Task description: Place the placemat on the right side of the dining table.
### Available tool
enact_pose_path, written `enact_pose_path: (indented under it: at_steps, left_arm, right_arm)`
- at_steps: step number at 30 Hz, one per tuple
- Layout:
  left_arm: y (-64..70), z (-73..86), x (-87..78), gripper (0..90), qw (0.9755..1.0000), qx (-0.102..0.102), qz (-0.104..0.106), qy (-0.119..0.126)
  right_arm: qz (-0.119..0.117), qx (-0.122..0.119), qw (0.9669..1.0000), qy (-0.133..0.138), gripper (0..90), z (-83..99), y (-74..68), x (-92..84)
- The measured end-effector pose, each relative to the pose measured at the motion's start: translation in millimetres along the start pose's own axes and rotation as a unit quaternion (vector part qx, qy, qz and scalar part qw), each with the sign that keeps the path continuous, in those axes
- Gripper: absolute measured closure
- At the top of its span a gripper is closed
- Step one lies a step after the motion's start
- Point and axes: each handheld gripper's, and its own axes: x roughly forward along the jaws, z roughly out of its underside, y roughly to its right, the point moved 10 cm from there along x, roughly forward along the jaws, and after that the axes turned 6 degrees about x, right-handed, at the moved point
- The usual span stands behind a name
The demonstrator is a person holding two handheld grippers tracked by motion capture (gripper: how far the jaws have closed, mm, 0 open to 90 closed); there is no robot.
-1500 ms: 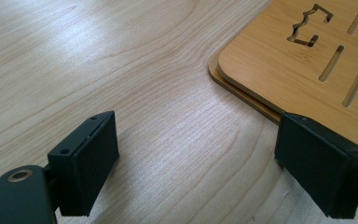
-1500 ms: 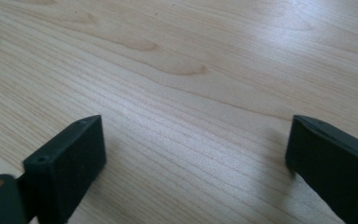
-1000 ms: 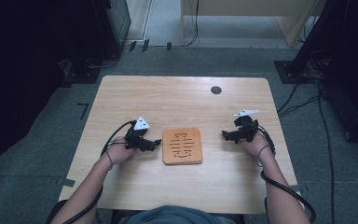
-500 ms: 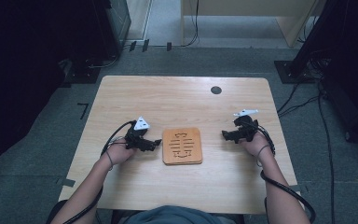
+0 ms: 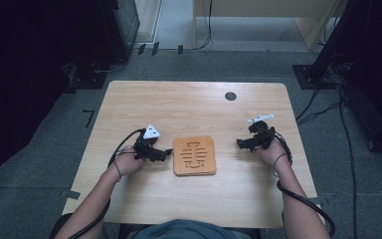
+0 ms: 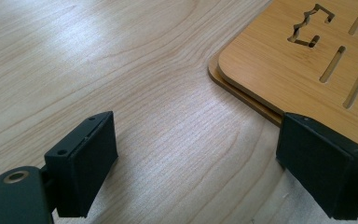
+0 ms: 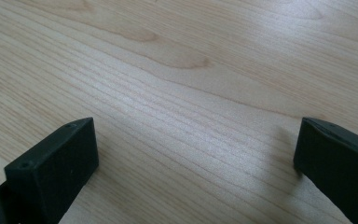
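A square wooden trivet with cut-out slots lies flat in the middle of the light wood table. My left gripper rests low on the table just left of the trivet, pointing at its left edge, jaws wide open and empty. In the left gripper view the trivet shows as two stacked boards at the upper right, with the left gripper jaws spread over bare table beside its corner. My right gripper sits to the right of the trivet, apart from it. In the right gripper view the right gripper is open above bare wood.
A small dark round grommet sits in the table near the far edge. Cables trail from both grippers along the person's forearms. Dark equipment and cables stand on the floor around the table.
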Motion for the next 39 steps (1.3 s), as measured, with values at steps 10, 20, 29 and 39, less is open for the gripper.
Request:
enact_pose_path:
  at_steps: [10, 20, 29, 39]
  left_arm:
    - [0.1, -0.5, 0.6, 11.1, 1.0000, -0.001, 0.000, 0.000]
    - [0.1, -0.5, 0.6, 11.1, 1.0000, -0.001, 0.000, 0.000]
    - [0.1, -0.5, 0.6, 11.1, 1.0000, -0.001, 0.000, 0.000]
    - [0.0, -0.5, 0.5, 11.1, 1.0000, 0.000, 0.000, 0.000]
  right_arm:
    - [0.003, -0.002, 0.9998, -0.020, 1.1, -2.3, 2.0, 0.4]
    - [0.008, -0.011, 0.9999, -0.007, 6.8, -9.1, 2.2, -5.7]
    - [-0.003, -0.014, 0.9999, 0.002, 6.7, -12.8, -7.4, -7.1]
    - [-0.011, -0.022, 0.9997, -0.003, 6.8, -12.3, -16.8, -6.2]
